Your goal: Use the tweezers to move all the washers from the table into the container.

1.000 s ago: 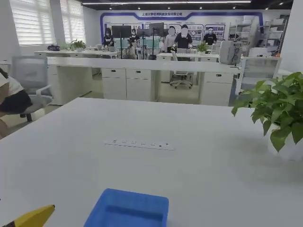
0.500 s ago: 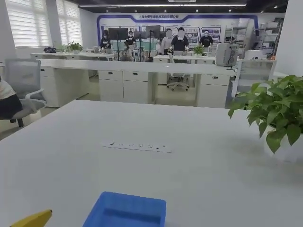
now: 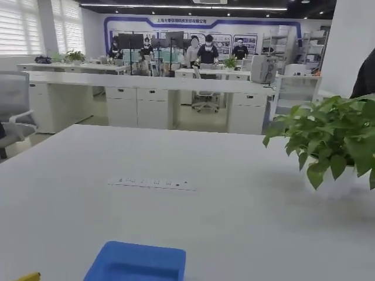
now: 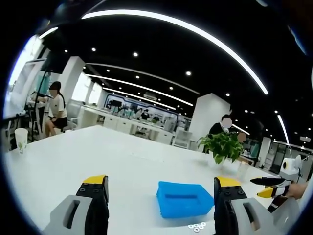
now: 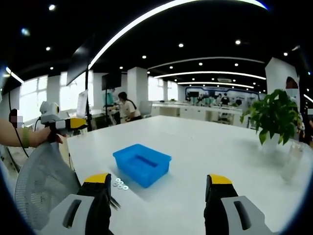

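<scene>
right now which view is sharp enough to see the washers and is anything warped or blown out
Right gripper view: washers small but distinct beside the blue container, ceiling lights bowed by the fisheye. Left gripper view: same bowing, washers at the bottom edge. Head view: straight lines, slightly soft, window blinds bright.

**Q:** What colours are on the table?
**A:** The table (image 3: pixel 246 211) is plain white. The container (image 3: pixel 136 263) at its near edge is bright blue, and the washers (image 5: pixel 120 184) beside it are pale silver.

**Q:** And the grippers?
**A:** The left gripper (image 4: pixel 161 182) and right gripper (image 5: pixel 157 179) have grey bodies and black jaws with yellow caps.

**Q:** Anything else?
**A:** On the right, a plant (image 3: pixel 328 137) has green leaves above a white pot (image 3: pixel 350 186). A blue band (image 3: pixel 252 21) frames the far wall.
</scene>
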A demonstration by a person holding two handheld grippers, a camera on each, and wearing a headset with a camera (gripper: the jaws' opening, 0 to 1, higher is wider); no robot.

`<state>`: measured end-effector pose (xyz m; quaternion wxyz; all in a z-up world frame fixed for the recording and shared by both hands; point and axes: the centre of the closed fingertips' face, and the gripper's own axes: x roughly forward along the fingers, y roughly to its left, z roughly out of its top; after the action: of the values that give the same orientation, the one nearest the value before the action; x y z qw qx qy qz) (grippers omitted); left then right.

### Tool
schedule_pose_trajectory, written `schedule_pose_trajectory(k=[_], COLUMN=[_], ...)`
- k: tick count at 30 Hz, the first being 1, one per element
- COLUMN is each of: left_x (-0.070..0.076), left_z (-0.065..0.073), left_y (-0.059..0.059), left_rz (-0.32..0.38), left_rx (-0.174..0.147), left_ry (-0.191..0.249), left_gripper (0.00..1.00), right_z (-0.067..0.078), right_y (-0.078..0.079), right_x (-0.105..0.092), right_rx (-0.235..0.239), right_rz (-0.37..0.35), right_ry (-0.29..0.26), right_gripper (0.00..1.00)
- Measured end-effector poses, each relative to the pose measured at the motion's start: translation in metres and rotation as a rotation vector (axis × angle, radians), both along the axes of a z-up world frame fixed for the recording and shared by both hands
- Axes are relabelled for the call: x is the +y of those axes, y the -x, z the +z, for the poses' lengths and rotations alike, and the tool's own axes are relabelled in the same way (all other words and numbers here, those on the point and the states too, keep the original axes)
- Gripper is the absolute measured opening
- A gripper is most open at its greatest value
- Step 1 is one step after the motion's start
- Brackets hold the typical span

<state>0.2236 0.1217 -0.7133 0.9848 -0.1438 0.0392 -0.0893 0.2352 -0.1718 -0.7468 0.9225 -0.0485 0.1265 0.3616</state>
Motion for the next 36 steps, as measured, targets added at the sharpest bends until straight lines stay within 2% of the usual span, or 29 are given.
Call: schedule_pose_trajectory(k=[2, 3, 5, 7, 9, 12, 15, 17, 19, 21, 25, 26, 28, 29, 31, 34, 36], left_x=[0.001, 0.001, 0.001, 0.000, -0.001, -0.004, -0.004, -0.004, -0.004, -0.006, -0.007, -0.007, -0.013, -0.015, -0.017, -0.022, -0.029], left_z=[-0.001, -0.001, -0.002, -0.004, -0.007, -0.008, -0.010, -0.011, -0.014, -0.011, -0.007, -0.006, 0.001, 0.002, -0.002, -0.005, -0.013], left_y=[0.000, 0.000, 0.000, -0.001, -0.002, -0.002, -0.002, -0.002, -0.002, -0.001, 0.000, 0.000, 0.002, 0.003, 0.004, 0.005, 0.008], left_rz=[0.006, 0.007, 0.004, 0.001, 0.004, -0.003, -0.012, -0.015, -0.019, -0.028, -0.033, -0.037, -0.069, -0.084, -0.098, -0.137, -0.193], left_rx=[0.003, 0.005, 0.012, 0.020, 0.038, 0.042, 0.046, 0.051, 0.064, 0.051, 0.030, 0.027, -0.010, -0.014, 0.010, 0.015, 0.069], left_ry=[-0.001, 0.000, -0.001, -0.005, -0.042, -0.078, -0.083, -0.075, -0.078, -0.086, -0.112, -0.110, -0.080, -0.085, -0.109, -0.119, -0.127], left_gripper=[0.90, 0.90, 0.90, 0.90, 0.91, 0.92, 0.92, 0.91, 0.91, 0.91, 0.91, 0.91, 0.91, 0.89, 0.86, 0.85, 0.85], right_z=[0.006, 0.015, 0.023, 0.027, 0.027, 0.028, 0.028, 0.027, 0.027, 0.026, 0.034, 0.035, 0.037, 0.037, 0.037, 0.033, 0.029], right_y=[-0.001, -0.002, -0.002, -0.002, -0.003, -0.006, -0.008, -0.010, -0.012, -0.014, -0.019, -0.019, -0.022, -0.023, -0.022, -0.022, -0.021], right_x=[-0.001, -0.002, -0.004, -0.007, -0.008, -0.011, -0.014, -0.019, -0.022, -0.028, -0.042, -0.045, -0.052, -0.053, -0.053, -0.051, -0.046], right_rx=[-0.022, -0.062, -0.100, -0.110, -0.109, -0.115, -0.122, -0.134, -0.138, -0.125, -0.149, -0.151, -0.156, -0.156, -0.149, -0.125, -0.093], right_rz=[-0.009, -0.017, -0.025, -0.041, -0.049, -0.069, -0.091, -0.116, -0.139, -0.177, -0.245, -0.257, -0.282, -0.286, -0.288, -0.272, -0.254], right_ry=[-0.017, -0.039, -0.058, -0.066, -0.073, -0.071, -0.055, -0.023, -0.020, -0.024, -0.059, -0.072, -0.083, -0.092, -0.101, -0.086, -0.055], right_gripper=[0.80, 0.82, 0.83, 0.84, 0.84, 0.84, 0.85, 0.86, 0.87, 0.90, 0.94, 0.94, 0.94, 0.95, 0.94, 0.94, 0.92])
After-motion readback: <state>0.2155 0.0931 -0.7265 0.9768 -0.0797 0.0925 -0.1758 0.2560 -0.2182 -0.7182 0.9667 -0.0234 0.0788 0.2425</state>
